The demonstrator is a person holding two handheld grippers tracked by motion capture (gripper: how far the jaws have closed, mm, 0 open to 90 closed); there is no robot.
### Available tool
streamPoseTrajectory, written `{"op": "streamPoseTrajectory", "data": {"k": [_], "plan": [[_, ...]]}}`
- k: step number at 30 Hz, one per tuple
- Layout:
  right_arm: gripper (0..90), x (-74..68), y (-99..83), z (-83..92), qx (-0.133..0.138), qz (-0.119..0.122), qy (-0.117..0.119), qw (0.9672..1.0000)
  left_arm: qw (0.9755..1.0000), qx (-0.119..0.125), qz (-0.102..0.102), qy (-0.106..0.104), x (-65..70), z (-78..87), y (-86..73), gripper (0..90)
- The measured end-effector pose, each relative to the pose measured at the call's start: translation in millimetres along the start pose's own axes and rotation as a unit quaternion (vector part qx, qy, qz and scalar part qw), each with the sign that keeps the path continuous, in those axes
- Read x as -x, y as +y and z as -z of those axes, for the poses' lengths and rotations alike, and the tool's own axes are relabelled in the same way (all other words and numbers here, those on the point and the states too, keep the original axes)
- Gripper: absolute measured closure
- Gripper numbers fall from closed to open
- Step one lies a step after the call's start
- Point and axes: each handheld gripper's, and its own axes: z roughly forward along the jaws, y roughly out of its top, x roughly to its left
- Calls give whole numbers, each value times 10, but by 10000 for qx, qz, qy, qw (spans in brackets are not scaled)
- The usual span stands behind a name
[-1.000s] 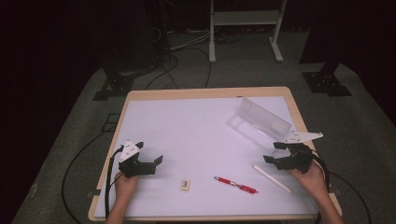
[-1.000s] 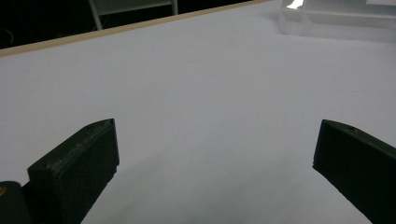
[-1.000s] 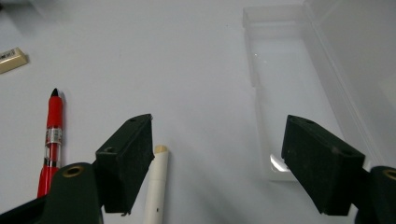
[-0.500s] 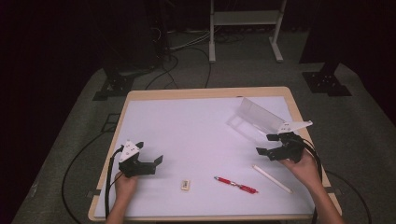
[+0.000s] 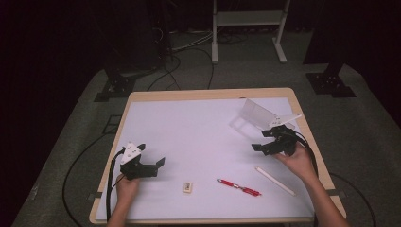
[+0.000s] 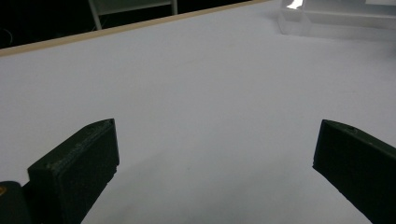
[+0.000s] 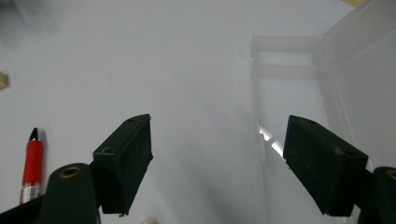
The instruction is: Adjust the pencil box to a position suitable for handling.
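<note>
A clear plastic box [image 5: 257,113] with its lid up lies at the table's back right, and its open tray [image 7: 299,107] reaches between my right jaws. My right gripper [image 5: 263,144] hovers open just in front of that box, nothing in it. A red pen [image 5: 239,187] lies at the front centre, its tip end [image 7: 31,161] at the left of the right gripper view. A small eraser [image 5: 187,187] sits left of the pen and a white stick [image 5: 275,180] to its right. My left gripper [image 5: 158,166] rests open at the front left, empty, its jaws [image 6: 215,158] wide over bare table.
The white table top [image 5: 189,132] has a wooden rim. Black cables trail from both grippers over the table's front edge. Dark stands and a white frame [image 5: 248,19] stand on the floor beyond the far edge.
My right gripper has moved away from the white stick, forward and left toward the clear box. The left gripper has stayed where it was.
</note>
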Motion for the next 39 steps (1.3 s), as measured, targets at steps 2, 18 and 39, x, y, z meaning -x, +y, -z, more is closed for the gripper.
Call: {"op": "streamPoseTrajectory", "data": {"k": [2,18,39], "plan": [[235,10,19,-30,-52,14,5,10000,10000,-1,1,2,0,0,0,0],[315,106,73,-325,-431,-169,-99,9989,10000,4,-4,1,0,0,-1,0],[585,203,3,-543,-821,-103,-415,9957,10000,-5,-6,0,0,1,1,0]]}}
